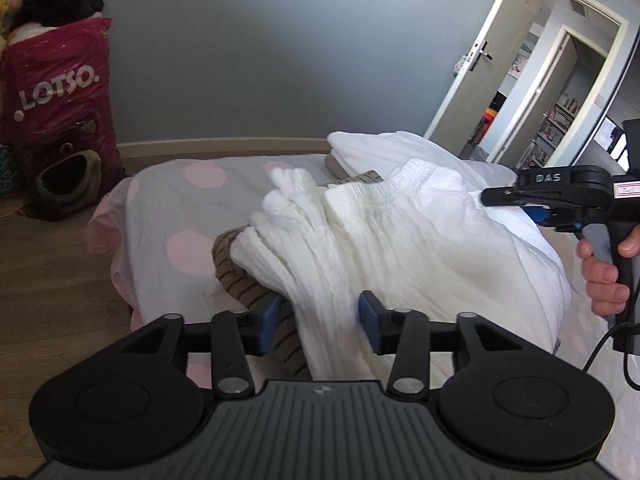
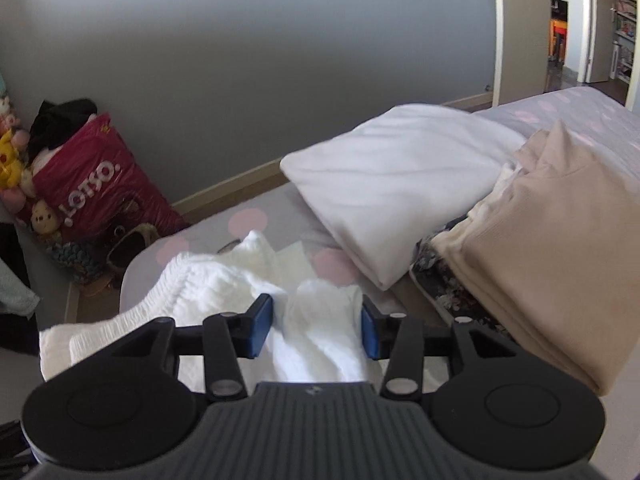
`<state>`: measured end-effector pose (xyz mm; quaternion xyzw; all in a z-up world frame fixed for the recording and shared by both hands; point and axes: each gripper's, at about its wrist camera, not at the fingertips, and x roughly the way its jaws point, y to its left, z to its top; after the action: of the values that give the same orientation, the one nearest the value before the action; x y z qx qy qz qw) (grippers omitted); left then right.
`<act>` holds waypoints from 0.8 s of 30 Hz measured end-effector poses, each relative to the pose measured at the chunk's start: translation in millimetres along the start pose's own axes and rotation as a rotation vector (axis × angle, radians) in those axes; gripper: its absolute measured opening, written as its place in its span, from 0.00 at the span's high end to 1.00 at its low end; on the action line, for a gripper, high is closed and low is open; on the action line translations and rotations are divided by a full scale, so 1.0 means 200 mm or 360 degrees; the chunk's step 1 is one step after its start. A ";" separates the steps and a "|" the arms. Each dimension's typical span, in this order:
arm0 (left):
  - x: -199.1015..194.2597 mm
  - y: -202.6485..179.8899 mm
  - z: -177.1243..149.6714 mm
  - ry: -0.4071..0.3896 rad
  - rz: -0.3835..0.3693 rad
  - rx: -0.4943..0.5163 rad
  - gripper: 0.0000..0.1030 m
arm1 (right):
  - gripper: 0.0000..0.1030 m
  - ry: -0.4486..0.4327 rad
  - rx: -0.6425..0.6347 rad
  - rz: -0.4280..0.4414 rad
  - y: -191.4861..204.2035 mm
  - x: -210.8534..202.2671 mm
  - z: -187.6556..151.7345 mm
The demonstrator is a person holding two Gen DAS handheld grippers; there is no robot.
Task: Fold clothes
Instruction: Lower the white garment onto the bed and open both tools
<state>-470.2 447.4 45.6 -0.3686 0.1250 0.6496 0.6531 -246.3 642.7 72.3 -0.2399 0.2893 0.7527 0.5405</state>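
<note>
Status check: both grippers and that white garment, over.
Left gripper open, straddling white garment. Right gripper open over same garment. Striped brown cloth underneath.

A bed [image 1: 160, 200] with a grey sheet dotted in pale pink carries everything. Near its left corner lies a crinkled white garment [image 1: 360, 236] with an elastic waistband, spread over a brown striped piece of clothing [image 1: 240, 284] that shows at the bed's near edge. Toward the far edge sits a folded white cloth [image 2: 396, 184]. Just beside that, further along the bed to the right, rests a stack topped by a folded beige garment [image 2: 560, 260], with a dark flowered fabric [image 2: 444, 292] showing beneath it, against the sheet.
</note>
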 end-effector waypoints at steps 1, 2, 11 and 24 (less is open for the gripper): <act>-0.03 0.01 0.00 -0.0020 0.0027 -0.0012 0.54 | 0.47 -0.0049 0.0015 -0.0016 -0.01 -0.06 0.01; -0.07 0.01 0.00 -0.0040 0.0055 -0.0023 0.54 | 0.47 -0.0099 0.0033 -0.0026 -0.01 -0.13 0.03; -0.08 -0.13 0.11 -0.0216 -0.0029 0.0170 0.65 | 0.79 -0.0347 -0.0234 0.0068 0.21 -0.37 -0.20; 0.38 -0.04 0.06 0.0029 -0.0053 0.0123 0.75 | 0.86 -0.0267 0.0169 0.0102 -0.09 0.02 -0.51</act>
<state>-456.2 514.2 7.4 -0.3510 0.1498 0.6299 0.6765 -224.8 579.1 -6.0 -0.1377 0.2901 0.7706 0.5505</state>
